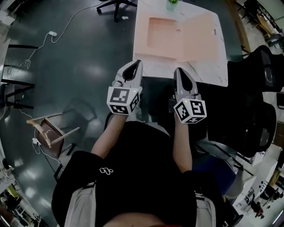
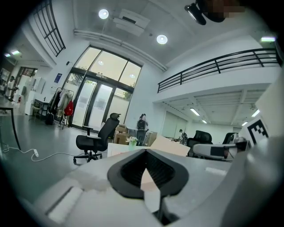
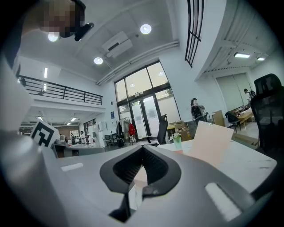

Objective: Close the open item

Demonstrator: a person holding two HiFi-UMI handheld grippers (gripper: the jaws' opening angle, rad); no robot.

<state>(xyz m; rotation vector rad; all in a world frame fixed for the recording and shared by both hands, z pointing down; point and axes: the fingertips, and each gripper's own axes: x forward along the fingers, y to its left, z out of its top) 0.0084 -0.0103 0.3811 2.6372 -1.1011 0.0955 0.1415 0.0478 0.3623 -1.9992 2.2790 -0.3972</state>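
Holding a tool in each hand, we have the left gripper (image 1: 135, 65) and the right gripper (image 1: 179, 73) side by side at the near edge of the white table (image 1: 208, 71), both pointing toward the open pink case (image 1: 182, 37). Each pair of jaws is pressed together at the tips, with nothing between them. The case lies on the table ahead of both grippers, its shallow tray to the left and its lid leaning open to the right, with a small green vase (image 1: 171, 4) just beyond it.
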